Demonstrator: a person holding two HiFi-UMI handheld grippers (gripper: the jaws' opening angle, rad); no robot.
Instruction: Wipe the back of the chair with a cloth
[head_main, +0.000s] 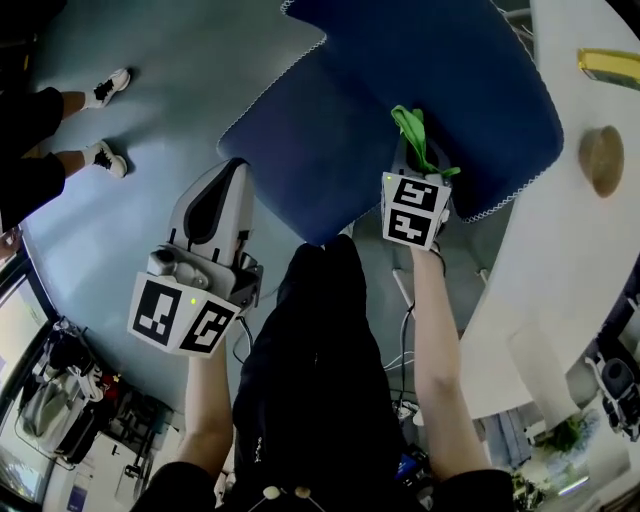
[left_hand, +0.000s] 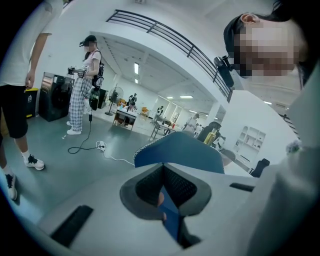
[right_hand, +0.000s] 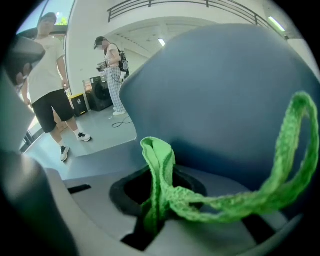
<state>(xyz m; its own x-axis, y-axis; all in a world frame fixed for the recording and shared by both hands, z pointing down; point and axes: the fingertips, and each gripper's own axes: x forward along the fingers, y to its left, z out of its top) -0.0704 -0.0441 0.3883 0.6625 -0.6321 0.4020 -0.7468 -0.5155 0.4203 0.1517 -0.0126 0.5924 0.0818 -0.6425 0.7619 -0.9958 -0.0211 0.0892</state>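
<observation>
While right hand-held gripper (right_hand: 152, 212) clamps green cloth (right_hand: 159, 160) at chair back (head_main: 400, 80) | left hand-held gripper (left_hand: 162, 192) closed, empty | white table (head_main: 560, 260) alongside

Open office hall — desks (left_hand: 126, 116), mezzanine railing (left_hand: 165, 36)

A grey-blue floor (head_main: 180, 90) spreads across the room, with a curved white counter (head_main: 560, 290) along its right side. On the counter lie a round tan object (head_main: 601, 160) and, at the far end, a yellow item (head_main: 610, 65) only partly in frame. A bystander's white sneakers (head_main: 112, 84) stand on the floor at upper left. In the left gripper view, a black cable (left_hand: 80, 149) loops over the floor to a white power strip (left_hand: 101, 145), near a person in checked trousers (left_hand: 79, 107). Dark cabinets (left_hand: 56, 97) stand beyond.
</observation>
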